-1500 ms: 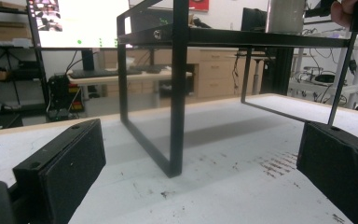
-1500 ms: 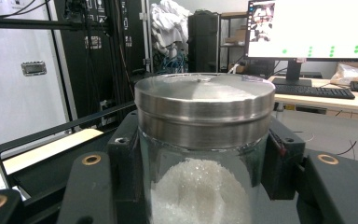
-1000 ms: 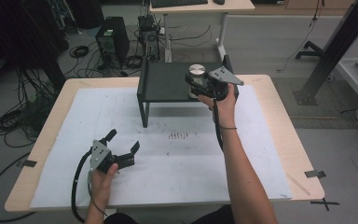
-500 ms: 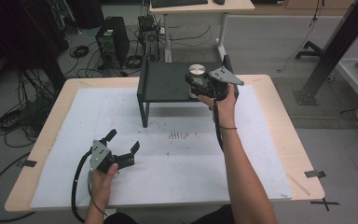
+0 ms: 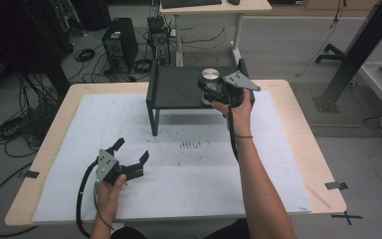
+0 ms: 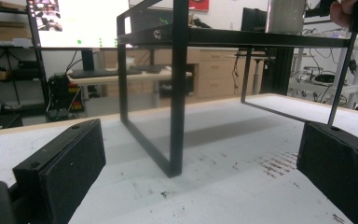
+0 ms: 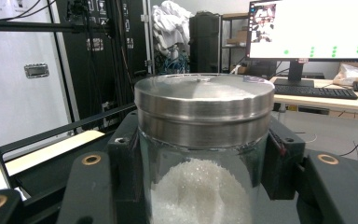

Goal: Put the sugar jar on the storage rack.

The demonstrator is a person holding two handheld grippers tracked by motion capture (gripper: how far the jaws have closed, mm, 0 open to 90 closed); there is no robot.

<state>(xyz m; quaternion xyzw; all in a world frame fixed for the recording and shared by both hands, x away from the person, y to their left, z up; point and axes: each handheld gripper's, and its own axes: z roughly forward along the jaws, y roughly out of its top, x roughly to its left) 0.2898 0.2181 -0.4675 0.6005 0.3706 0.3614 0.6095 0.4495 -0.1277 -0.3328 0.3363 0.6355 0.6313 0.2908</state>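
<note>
Right gripper (image 5: 210, 91) jaws pinch a glass jar (image 7: 203, 186) from both sides, just under its metal lid (image 7: 204, 100); white grains fill the lower part of the jar. In the high view the jar (image 5: 210, 79) stands on the right end of a black metal shelf (image 5: 176, 87), upper centre of frame, gripper at its right. Left gripper (image 5: 129, 162) jaws spread wide, nothing between them, low over the white sheet (image 5: 194, 169) at lower left, well apart from the shelf. Left gripper view: black pads (image 6: 63, 161) at both bottom corners, shelf leg (image 6: 177, 93) centre, jar top right. Wooden table (image 5: 308, 144) edges around the sheet.
</note>
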